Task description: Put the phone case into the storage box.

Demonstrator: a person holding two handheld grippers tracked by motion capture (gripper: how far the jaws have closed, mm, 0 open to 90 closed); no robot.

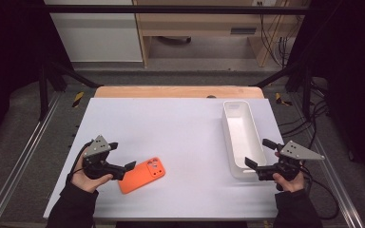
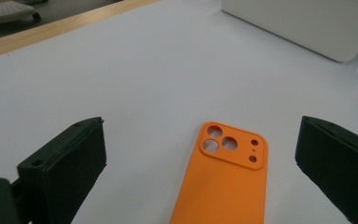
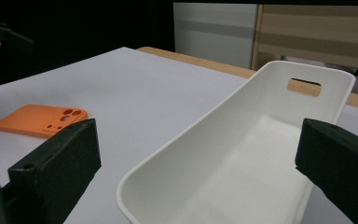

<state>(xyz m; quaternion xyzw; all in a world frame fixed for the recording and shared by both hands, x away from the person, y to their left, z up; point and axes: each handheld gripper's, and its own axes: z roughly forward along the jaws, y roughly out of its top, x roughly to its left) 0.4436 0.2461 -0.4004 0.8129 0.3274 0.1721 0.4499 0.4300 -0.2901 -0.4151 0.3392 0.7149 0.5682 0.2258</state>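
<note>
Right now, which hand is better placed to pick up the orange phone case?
Left, probably. The left gripper sits right beside the orange phone case, jaws open. The right gripper is at the white bin, farther away.

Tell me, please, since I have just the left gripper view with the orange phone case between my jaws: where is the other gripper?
Observer: The right gripper is at the near end of the white bin, jaws open.
Operator: Is anything in that bin?
Observer: It looks empty, going by the right gripper view.
Operator: Does my left gripper touch the case?
Observer: From above, the left gripper sits at the edge of the orange phone case, open; contact is unclear.
</note>
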